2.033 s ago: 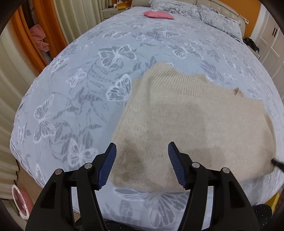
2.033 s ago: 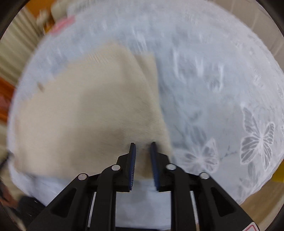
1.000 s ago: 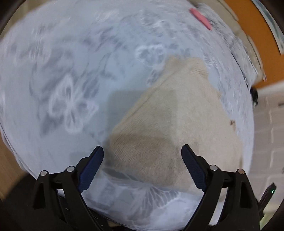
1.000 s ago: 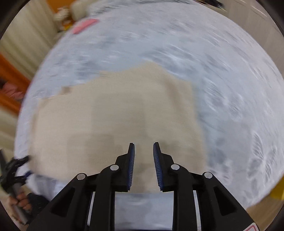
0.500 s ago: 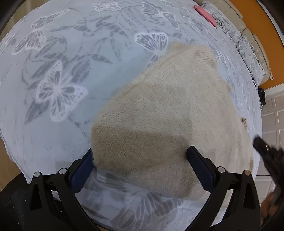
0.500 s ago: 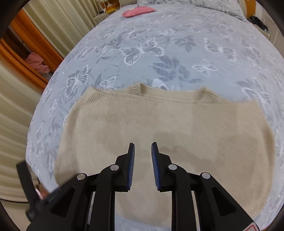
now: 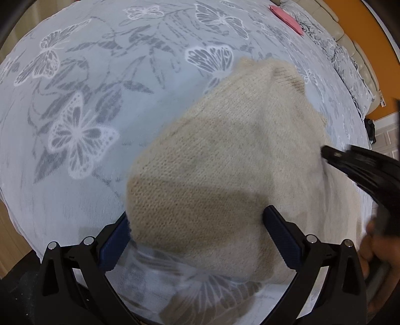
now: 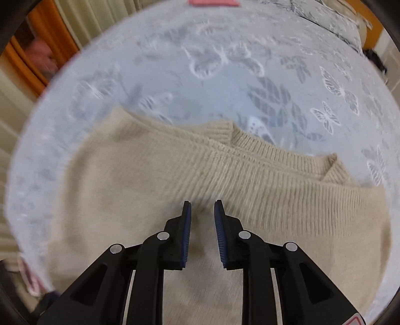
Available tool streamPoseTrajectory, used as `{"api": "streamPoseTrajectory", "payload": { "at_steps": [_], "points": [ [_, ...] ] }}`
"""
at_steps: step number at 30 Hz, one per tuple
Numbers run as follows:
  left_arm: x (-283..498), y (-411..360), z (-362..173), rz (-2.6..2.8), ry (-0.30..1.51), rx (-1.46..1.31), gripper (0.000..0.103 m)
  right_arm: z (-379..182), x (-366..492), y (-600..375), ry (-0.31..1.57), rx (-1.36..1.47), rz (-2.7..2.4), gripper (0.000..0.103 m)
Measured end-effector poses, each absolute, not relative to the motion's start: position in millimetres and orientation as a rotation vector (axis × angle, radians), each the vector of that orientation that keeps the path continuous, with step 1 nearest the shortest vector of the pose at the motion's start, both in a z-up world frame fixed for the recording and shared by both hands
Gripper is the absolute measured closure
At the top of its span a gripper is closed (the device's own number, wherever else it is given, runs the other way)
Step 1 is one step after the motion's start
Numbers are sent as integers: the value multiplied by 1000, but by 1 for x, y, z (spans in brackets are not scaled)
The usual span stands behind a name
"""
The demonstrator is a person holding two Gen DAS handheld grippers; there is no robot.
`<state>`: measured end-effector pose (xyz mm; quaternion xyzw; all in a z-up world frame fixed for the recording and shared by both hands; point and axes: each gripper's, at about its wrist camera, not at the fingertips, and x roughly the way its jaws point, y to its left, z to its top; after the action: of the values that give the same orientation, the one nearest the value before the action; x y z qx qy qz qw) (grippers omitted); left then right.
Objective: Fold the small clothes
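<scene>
A beige knit sweater (image 7: 225, 150) lies spread flat on the butterfly-print bed cover (image 7: 100, 75). My left gripper (image 7: 197, 215) stands wide open, pointing steeply down, with the sweater's near corner between its jaws; the cloth covers part of the left pad. In the right wrist view my right gripper (image 8: 202, 203) hangs over the sweater (image 8: 150, 175) just short of its ribbed edge. Its jaws stand a narrow gap apart and are opening, with nothing pinched between them. The right gripper (image 7: 350, 162) also shows at the right of the left wrist view, over the sweater's far side.
A pink item (image 7: 287, 15) lies far up the bed near the grey pillows (image 7: 350, 62). A person's hand (image 7: 372, 250) holds the right gripper's handle. Curtains (image 8: 75, 15) hang along the bed's left side. The bed's near edge runs just below both grippers.
My left gripper opened wider and settled at the sweater's near corner. My right gripper swept across the sweater toward its ribbed edge and came into the left wrist view.
</scene>
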<state>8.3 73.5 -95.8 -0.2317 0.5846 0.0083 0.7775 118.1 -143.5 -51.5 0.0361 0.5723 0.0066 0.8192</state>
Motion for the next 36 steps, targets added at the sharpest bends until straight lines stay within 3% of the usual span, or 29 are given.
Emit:
{"api": "streamPoseTrajectory", "payload": {
  "at_steps": [4, 11, 20, 31, 32, 33, 34, 36],
  "points": [
    [9, 73, -96, 21, 1264, -501, 5, -31, 71, -176, 1159, 185, 8, 82],
    [12, 70, -97, 46, 1250, -482, 5, -42, 17, -236, 1164, 241, -90, 82],
    [13, 63, -97, 89, 1233, -436, 5, -41, 26, -243, 1101, 249, -27, 82],
    [21, 67, -95, 123, 1167, -480, 6, -84, 22, -240, 1044, 234, 24, 80],
    [21, 68, -93, 104, 1147, -496, 9, -84, 22, -237, 1040, 208, 24, 79],
    [22, 69, -91, 85, 1130, -507, 26, -85, 22, -235, 1037, 194, 22, 79],
    [22, 69, -88, 77, 1110, -501, 56, -85, 22, -233, 1036, 187, 18, 79],
    [24, 71, -82, 28, 1101, -505, 77, -85, 22, -235, 1036, 197, 15, 78]
  ]
}}
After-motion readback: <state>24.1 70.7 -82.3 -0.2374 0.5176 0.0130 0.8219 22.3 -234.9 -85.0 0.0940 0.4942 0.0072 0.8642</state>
